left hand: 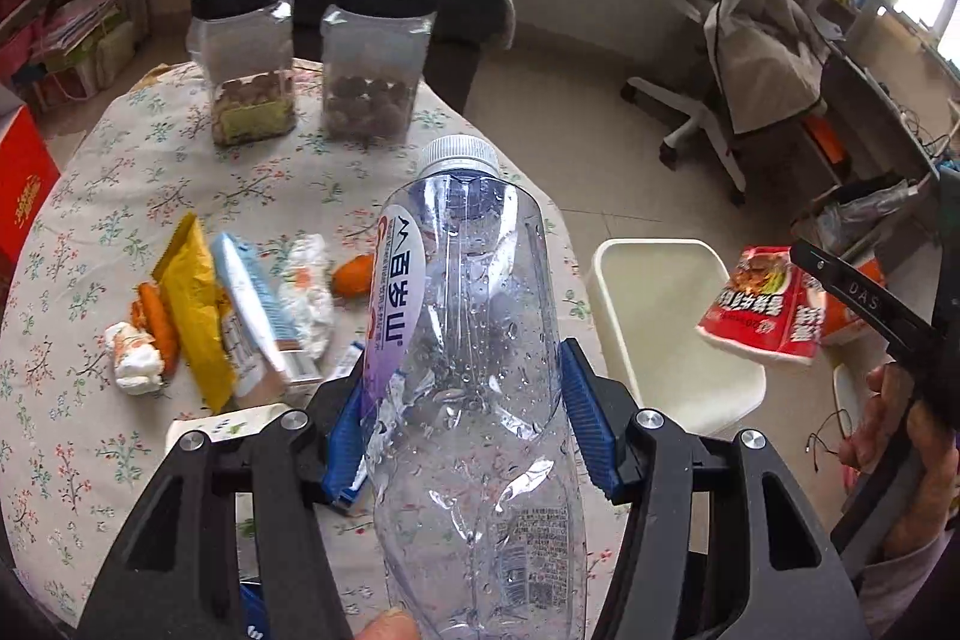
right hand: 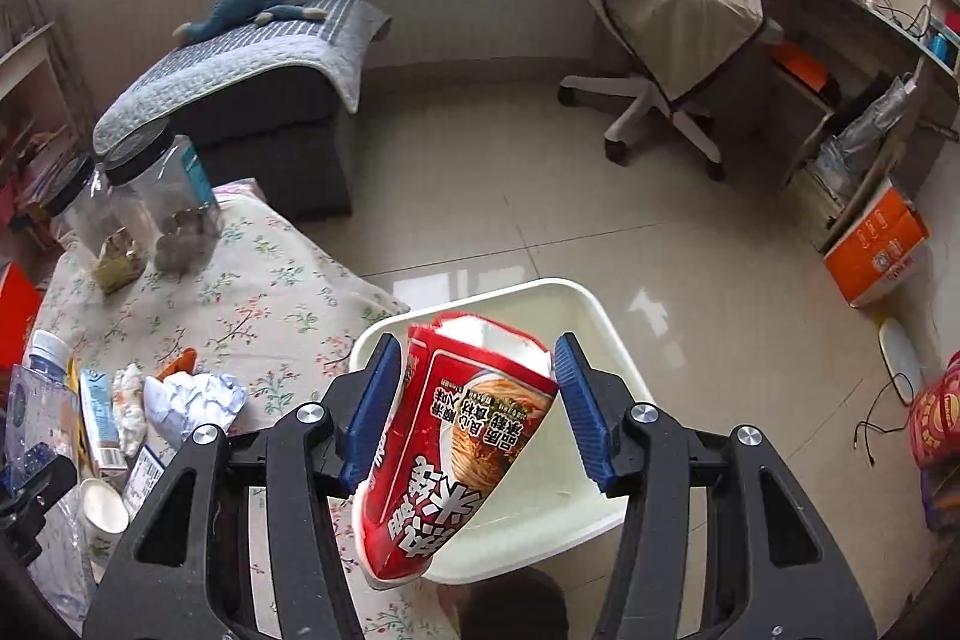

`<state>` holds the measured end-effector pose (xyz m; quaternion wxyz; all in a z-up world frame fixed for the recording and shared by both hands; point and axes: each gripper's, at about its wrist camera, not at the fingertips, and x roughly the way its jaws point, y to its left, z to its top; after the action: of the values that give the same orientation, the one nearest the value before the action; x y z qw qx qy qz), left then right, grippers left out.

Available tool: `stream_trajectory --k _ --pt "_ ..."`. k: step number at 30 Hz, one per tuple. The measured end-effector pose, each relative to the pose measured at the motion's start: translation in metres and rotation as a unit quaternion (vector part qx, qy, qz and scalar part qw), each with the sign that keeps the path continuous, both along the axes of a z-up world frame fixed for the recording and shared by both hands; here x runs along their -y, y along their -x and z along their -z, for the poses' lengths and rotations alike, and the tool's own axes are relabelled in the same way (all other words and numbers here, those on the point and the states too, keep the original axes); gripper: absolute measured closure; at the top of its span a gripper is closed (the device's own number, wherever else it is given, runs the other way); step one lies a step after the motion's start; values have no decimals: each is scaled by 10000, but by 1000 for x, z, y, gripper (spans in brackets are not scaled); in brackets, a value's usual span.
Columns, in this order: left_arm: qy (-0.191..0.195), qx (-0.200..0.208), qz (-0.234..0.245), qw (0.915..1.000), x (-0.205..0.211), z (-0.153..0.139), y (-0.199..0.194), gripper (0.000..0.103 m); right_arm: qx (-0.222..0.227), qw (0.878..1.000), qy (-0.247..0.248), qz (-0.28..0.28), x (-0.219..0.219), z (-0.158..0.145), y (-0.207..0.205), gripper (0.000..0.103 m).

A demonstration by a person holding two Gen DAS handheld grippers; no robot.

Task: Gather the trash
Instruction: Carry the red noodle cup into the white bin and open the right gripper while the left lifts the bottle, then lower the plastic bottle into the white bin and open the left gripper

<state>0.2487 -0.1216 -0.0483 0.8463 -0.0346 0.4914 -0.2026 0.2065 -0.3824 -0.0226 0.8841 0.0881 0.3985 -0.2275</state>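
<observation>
Red noodle cup point(right hand: 456, 442) hangs tilted between the right gripper point(right hand: 477, 409) pads, which look released, directly above the empty white bin point(right hand: 591, 466) (floor, beside the desk point(left hand: 120, 196)). Left gripper point(left hand: 465, 415) clenches 1 clear bottle point(left hand: 474, 340), cap pointing away.

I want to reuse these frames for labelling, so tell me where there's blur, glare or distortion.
Left wrist view: the red noodle cup is motion-smeared, the window at top right is blown out, and the edges bow with dark corners. Right wrist view: mostly sharp, with window glare on the floor tiles and the same fisheye bowing.
</observation>
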Motion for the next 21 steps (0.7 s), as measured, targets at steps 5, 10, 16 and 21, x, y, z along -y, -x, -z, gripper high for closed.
stream_trajectory --k 5,10,16,21 --pt "72 -187 391 9990 72 11 -2 46 480 9967 77 653 30 -21 18 18" --pt "51 -365 734 9966 135 25 -1 45 764 9923 27 975 49 -31 35 12" --pt "80 -417 950 9946 191 33 -2 45 937 9870 1 1309 72 -35 51 9" --pt "112 -477 952 9943 215 35 -6 28 996 9837 -74 1499 84 -35 59 7"
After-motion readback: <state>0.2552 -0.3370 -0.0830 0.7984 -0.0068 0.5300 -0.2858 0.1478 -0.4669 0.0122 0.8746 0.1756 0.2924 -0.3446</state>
